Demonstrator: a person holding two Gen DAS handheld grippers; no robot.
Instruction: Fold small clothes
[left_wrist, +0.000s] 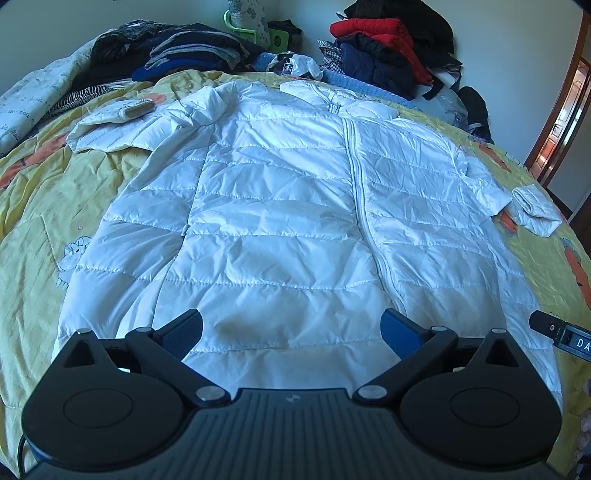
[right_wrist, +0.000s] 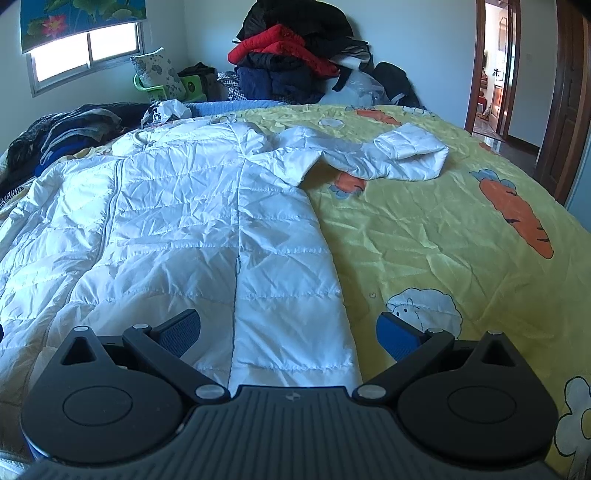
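The white quilted jacket (left_wrist: 280, 206) lies spread flat, front up, on the yellow cartoon-print bedspread (left_wrist: 44, 206), zip closed, hem nearest the person and collar toward the far wall. That layout looks deliberate: a garment opened out like this gives clean lines to fold along. Both sleeves are thrown outward, the left sleeve (left_wrist: 118, 125) toward the dark heap of clothes (left_wrist: 177, 48), the right sleeve (right_wrist: 391, 155) across the bedspread with its cuff turned back on itself.

The left gripper (left_wrist: 291, 332) hangs over the middle of the hem, jaws spread wide, nothing between them. The right gripper (right_wrist: 288, 332) hangs over the hem's right corner, also spread wide and empty, 1 blue pad over the jacket and the other over bare bedspread. My guess is that the 2 tools are lined up to take the bottom edge, though no pad is touching fabric yet.

The very edge of the hem is hidden beneath both gripper bodies, so I cannot tell how straight it lies. The jacket's back and any lining are out of sight. A black piece (left_wrist: 561, 332) juts in at the right edge of the left view, probably the other tool, cut off.
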